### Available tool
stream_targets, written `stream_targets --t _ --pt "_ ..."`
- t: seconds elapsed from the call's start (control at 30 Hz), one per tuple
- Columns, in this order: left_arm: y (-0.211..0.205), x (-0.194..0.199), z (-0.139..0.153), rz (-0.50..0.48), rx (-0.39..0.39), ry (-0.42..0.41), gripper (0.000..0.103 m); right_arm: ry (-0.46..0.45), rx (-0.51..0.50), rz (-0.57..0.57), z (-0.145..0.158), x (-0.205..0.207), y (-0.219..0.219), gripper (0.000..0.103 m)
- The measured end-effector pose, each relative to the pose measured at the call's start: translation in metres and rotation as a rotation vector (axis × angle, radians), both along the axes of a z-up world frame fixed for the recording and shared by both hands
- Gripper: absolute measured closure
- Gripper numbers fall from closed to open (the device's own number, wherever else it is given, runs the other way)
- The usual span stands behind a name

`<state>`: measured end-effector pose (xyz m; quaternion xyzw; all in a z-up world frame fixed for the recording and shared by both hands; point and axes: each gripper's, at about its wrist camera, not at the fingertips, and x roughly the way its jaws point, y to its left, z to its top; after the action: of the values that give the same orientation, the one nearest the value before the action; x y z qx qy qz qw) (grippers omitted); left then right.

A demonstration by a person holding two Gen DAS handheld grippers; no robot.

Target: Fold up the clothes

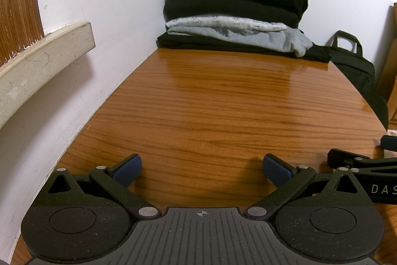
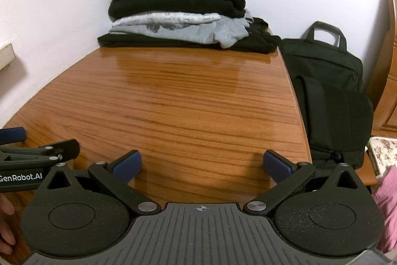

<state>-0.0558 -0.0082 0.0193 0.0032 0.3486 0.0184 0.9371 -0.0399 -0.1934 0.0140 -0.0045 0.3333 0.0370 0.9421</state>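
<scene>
Here, my left gripper [image 1: 202, 169] sits low over the near part of the wooden table [image 1: 211, 103], its blue-padded fingers [image 1: 127, 169] spread wide with nothing between them. My right gripper [image 2: 202, 167] is likewise spread and empty, level with the left and just beside it; each shows at the margin of the other's view. The stack of folded clothes [image 1: 233, 14] stands at the far end of the table, pushed into the corner where the white wall [image 1: 111, 16] on the left meets the back wall. From top to bottom: a pale patterned piece, two black pieces, another pale patterned piece, a grey one, and a black one spread flat beneath. The grey piece [image 2: 223, 32] sags over the right side of the stack, and the bottom black layer reaches the table's right edge. Between the grippers and the stack the glossy tabletop lies bare across its whole width. The left edge meets the wall, where a pale ledge [image 1: 44, 58] juts out higher up. Beyond the right edge stands a black bag [image 2: 327, 91] with handles; whether it touches the table I cannot tell. A hand [image 2: 6, 222] shows at the lower left of the right wrist view
</scene>
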Motion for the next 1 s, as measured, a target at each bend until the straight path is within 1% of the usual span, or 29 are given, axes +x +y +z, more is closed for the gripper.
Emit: stream_targets --t 1.0 --pt "0.0 -0.0004 -0.0009 0.0 0.0 -0.002 0.0 0.006 0.004 -0.006 0.0002 0.0002 0.0 0.0"
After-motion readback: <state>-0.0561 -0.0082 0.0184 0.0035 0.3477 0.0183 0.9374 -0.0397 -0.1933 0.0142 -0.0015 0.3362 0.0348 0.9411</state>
